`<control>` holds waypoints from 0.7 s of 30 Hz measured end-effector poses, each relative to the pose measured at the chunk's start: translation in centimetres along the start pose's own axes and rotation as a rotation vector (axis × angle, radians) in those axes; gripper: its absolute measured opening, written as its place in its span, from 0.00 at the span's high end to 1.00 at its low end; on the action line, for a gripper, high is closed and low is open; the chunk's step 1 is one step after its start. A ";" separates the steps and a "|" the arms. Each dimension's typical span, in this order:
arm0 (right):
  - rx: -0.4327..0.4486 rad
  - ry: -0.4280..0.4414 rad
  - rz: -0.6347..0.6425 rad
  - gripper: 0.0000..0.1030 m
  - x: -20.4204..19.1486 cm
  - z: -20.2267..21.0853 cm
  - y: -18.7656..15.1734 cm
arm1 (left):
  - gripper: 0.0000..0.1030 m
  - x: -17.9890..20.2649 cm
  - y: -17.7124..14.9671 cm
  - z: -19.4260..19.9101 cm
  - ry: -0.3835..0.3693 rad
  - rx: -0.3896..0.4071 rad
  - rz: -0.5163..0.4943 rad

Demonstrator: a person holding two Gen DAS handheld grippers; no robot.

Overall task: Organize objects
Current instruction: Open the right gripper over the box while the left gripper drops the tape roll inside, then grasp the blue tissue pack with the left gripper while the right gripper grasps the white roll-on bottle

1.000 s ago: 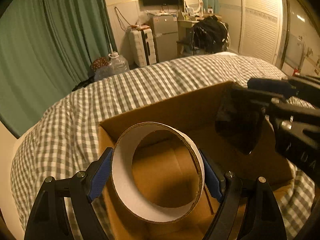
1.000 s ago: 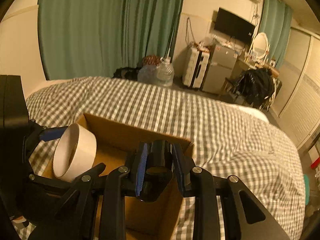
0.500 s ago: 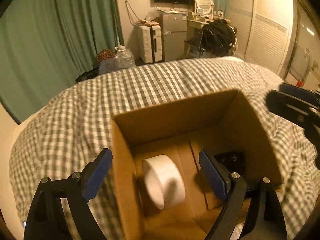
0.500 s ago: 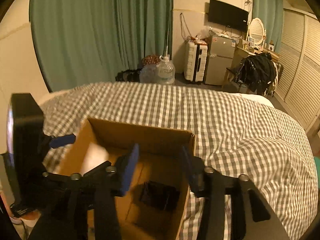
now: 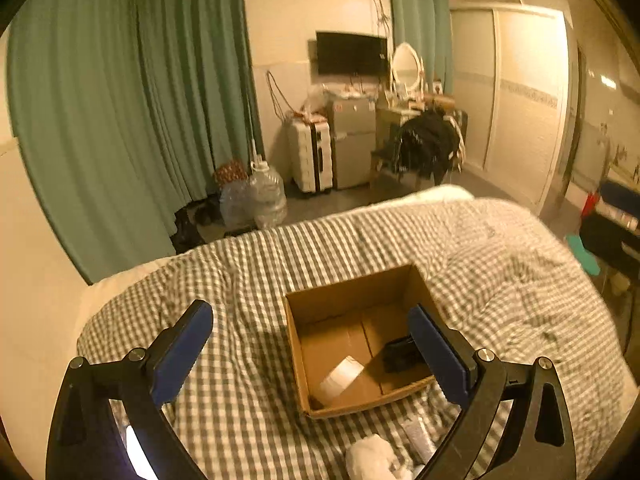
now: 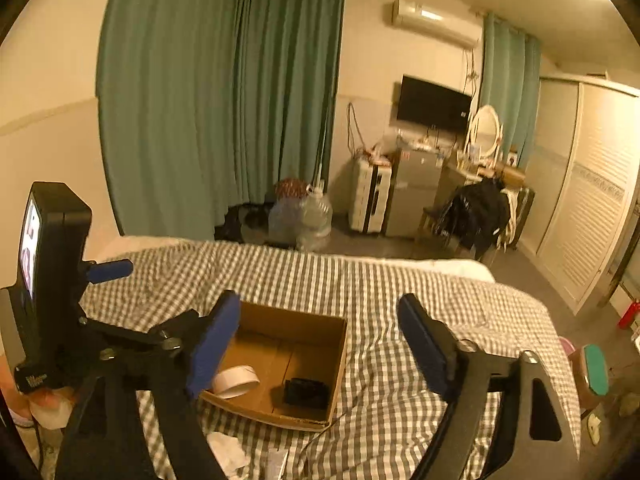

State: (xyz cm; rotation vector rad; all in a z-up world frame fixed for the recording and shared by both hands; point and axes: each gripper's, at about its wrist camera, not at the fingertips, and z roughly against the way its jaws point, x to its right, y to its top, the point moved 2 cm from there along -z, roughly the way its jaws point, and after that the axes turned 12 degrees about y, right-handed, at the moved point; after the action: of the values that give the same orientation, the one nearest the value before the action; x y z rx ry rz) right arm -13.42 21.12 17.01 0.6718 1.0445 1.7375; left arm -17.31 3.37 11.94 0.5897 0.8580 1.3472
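Note:
An open cardboard box (image 5: pixel 344 300) (image 6: pixel 288 320) sits on the checkered bed cover (image 5: pixel 240 280). Inside lie a white tape roll (image 5: pixel 340 376) (image 6: pixel 236 380) on its left side and a small black object (image 5: pixel 400 354) (image 6: pixel 306 392) to the right. My left gripper (image 5: pixel 308 312) hovers well above and in front of the box, jaws opening wide with nothing between them. My right gripper (image 6: pixel 320 304) also hangs high over the box, jaws opening and empty. In the right wrist view the left tool's blue fingertip (image 6: pixel 108 270) shows at the far left.
Crumpled white items (image 5: pixel 372 460) (image 6: pixel 224 452) lie on the bed's near edge. Beyond the bed are large water bottles (image 5: pixel 266 196), a white suitcase (image 5: pixel 310 156), a small fridge, a chair draped in black clothes (image 5: pixel 428 148) and green curtains.
Both grippers let go: the tape roll and the black object dropped into the box. Both pairs of jaws spread wide, and both tools rose up and back from the box.

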 end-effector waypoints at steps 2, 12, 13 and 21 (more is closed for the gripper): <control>0.017 0.002 0.008 0.19 -1.0 2.1 0.5 | 0.00 -1.2 0.2 2.1 -0.010 0.006 0.021; 0.041 0.008 0.076 0.14 -5.8 9.7 -2.2 | 0.00 -4.8 -4.1 7.2 -0.005 0.023 0.052; 0.039 0.013 0.078 0.14 -6.2 10.0 -2.8 | 0.00 -5.0 -4.9 7.5 0.005 0.023 0.055; -0.001 0.070 0.037 0.14 -8.0 9.9 -10.0 | 0.00 -5.1 -13.7 7.1 0.122 0.028 0.109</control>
State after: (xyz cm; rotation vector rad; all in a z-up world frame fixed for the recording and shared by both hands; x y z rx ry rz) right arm 2.11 18.85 13.10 0.6375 1.0850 1.8049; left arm -3.55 -3.01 6.06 0.5882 0.9559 1.4843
